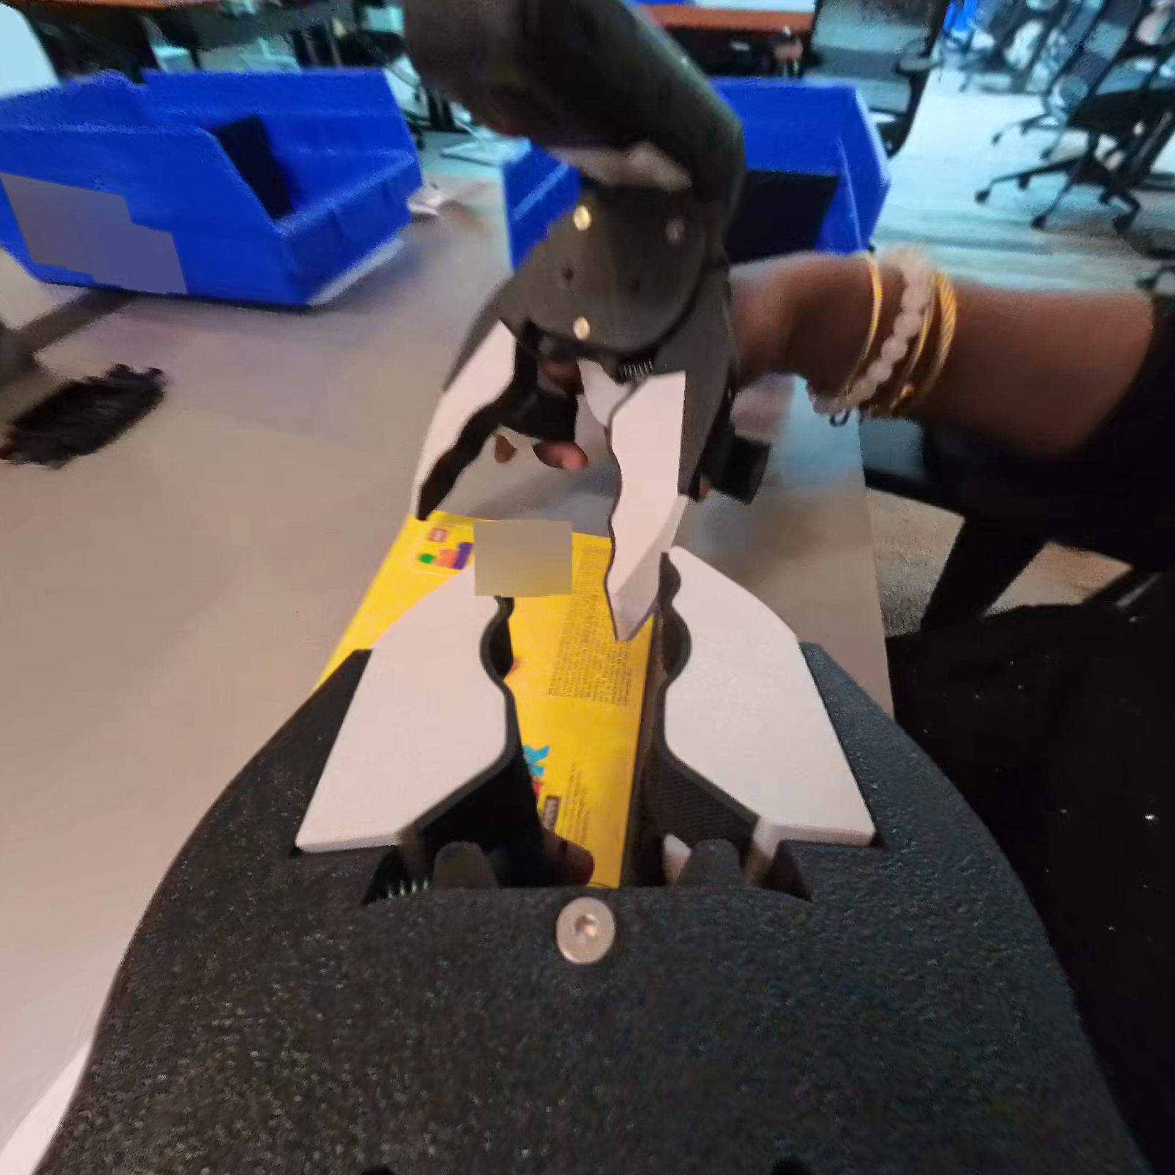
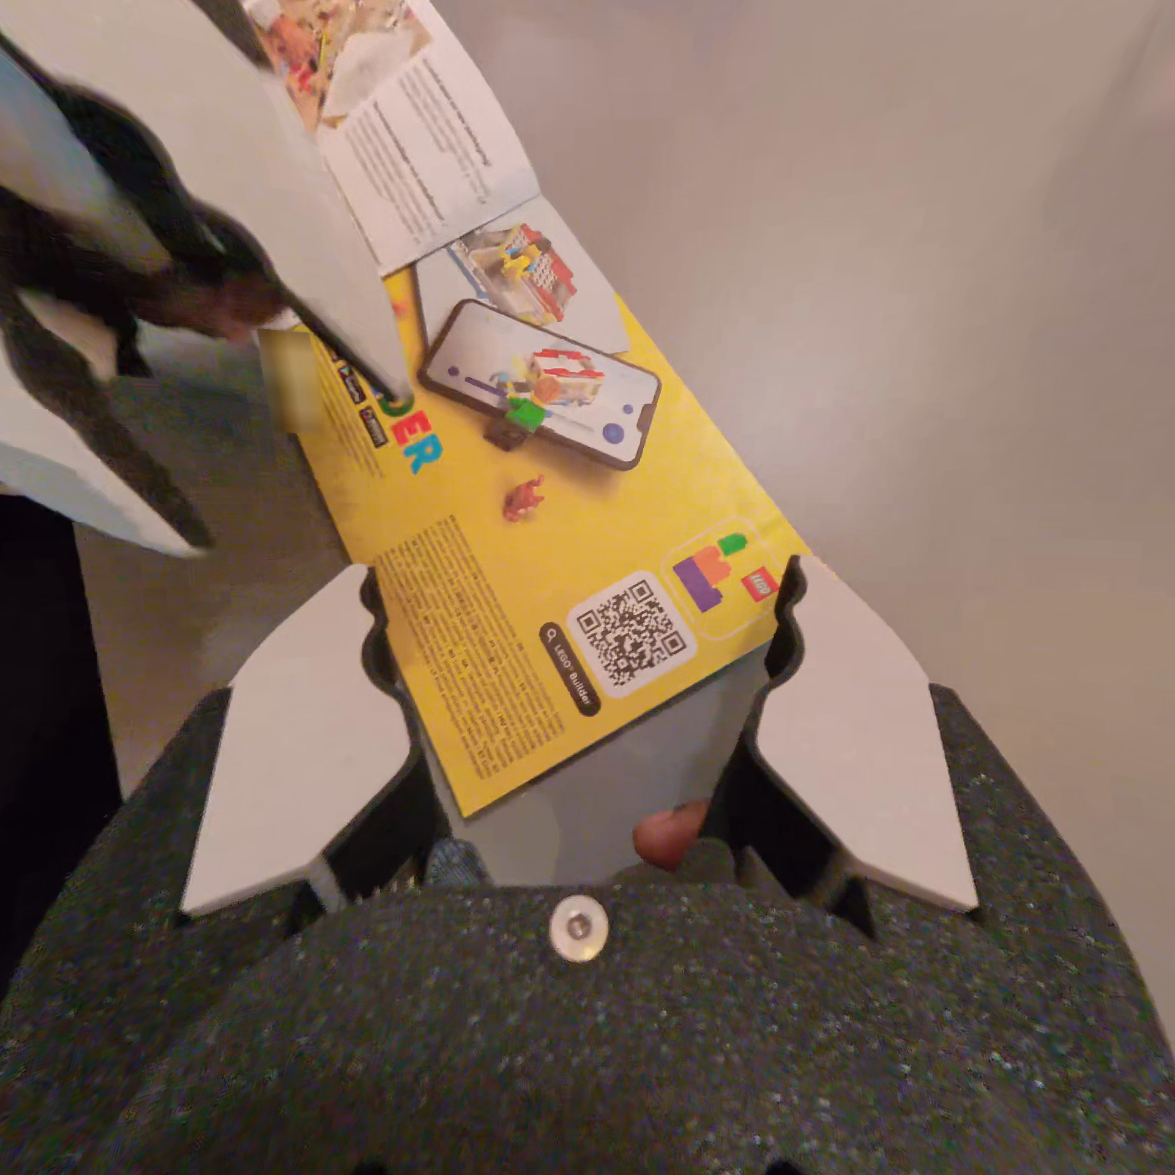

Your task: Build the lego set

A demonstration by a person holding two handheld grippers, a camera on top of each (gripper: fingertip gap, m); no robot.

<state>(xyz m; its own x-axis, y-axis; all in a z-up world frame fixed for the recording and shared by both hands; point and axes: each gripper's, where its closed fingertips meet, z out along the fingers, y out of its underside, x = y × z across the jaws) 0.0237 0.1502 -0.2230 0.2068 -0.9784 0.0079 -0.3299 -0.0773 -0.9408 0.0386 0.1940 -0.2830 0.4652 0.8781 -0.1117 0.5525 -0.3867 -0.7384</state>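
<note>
We saw the booklet [image 2: 591,572] flat on the table [image 2: 922,318], two bins [image 1: 210,191] behind it, chairs [image 1: 1081,127] further back.

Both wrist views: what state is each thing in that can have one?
Yellow printed booklet: flat on the grey table, far page lifted.
Left gripper: open above the booklet.
Right gripper: wide open over the booklet's corner.
Blue plastic bins: upright, open-topped.

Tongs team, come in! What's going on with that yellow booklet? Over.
Left tongs open, straddling the yellow booklet on the grey table. Right tongs wide open above its corner, not gripping. Blue bins far off, nothing blocking.
</note>
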